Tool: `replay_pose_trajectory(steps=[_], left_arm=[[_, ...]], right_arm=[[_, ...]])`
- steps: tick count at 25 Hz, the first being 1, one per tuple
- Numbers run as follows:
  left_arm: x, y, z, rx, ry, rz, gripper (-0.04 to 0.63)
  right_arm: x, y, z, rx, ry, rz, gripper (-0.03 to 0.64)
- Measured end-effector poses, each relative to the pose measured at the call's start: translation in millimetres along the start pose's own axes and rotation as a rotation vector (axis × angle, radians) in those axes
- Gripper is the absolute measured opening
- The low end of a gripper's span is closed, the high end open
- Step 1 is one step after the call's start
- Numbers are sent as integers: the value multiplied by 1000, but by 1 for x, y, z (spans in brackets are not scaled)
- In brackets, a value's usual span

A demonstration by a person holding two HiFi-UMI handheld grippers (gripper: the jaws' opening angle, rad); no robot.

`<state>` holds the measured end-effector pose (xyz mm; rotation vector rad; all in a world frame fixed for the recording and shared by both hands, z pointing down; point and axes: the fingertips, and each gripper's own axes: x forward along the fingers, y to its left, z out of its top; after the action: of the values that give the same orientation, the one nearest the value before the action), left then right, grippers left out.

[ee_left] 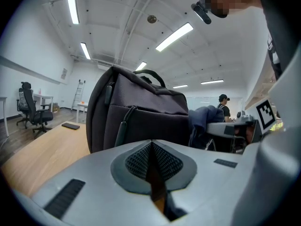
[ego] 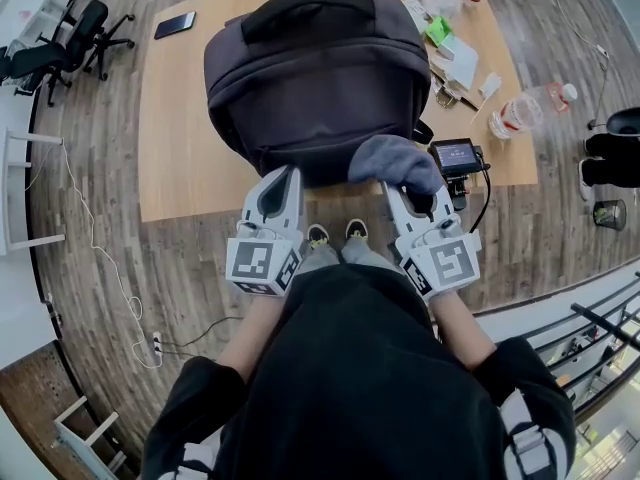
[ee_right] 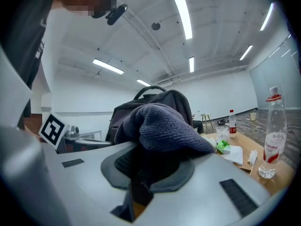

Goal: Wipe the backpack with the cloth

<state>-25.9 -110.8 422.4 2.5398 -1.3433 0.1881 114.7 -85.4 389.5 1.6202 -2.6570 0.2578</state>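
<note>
Long ceiling lights (ee_left: pixel 174 36) throw bright, even white light and glare slightly in both gripper views. Shadows on the bench (ego: pixel 175 158) are soft. Every view bulges at its edges. My left hand-held gripper (ee_left: pixel 151 166) looks slightly soft up close.

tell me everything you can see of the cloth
The cloth is a blue-grey fabric with a nubby knit or terry look, bunched into a soft lump. The right gripper is shut on one fold, and the rest drapes over its jaw tips. It sits at the near right corner of the dark backpack, by the near edge of the table; whether it presses on the bag cannot be told.
</note>
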Motion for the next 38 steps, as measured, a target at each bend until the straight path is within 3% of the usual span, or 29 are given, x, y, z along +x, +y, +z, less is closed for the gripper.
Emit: replay_pose_trajectory(steps=[3,6,12,17,24,29,38], left_arm=[[-2,0,0,0,5,-29,15],[-2,-2,-1,3,7,-54,15],[-6,0,1,-13,3,-84,15],[-9,8,3,-19,-3,-73,15],[-15,20,7,-35,-24,-50,15],[-22,28,6,-48,-28,-24,15],[-39,46,9,-51,-43,39,15]], right_arm=[[7,1,24,21,-20,14,54],[16,0,38,-38,-6,49,54],[35,-31,71,-169,29,-96,54],[47,-41,83,-300,119,-185,54],[83,-30,83,-304,214,-212,54],[113,-8,77,-310,283,-162,54],[163,101,80,-371,283,85,54]])
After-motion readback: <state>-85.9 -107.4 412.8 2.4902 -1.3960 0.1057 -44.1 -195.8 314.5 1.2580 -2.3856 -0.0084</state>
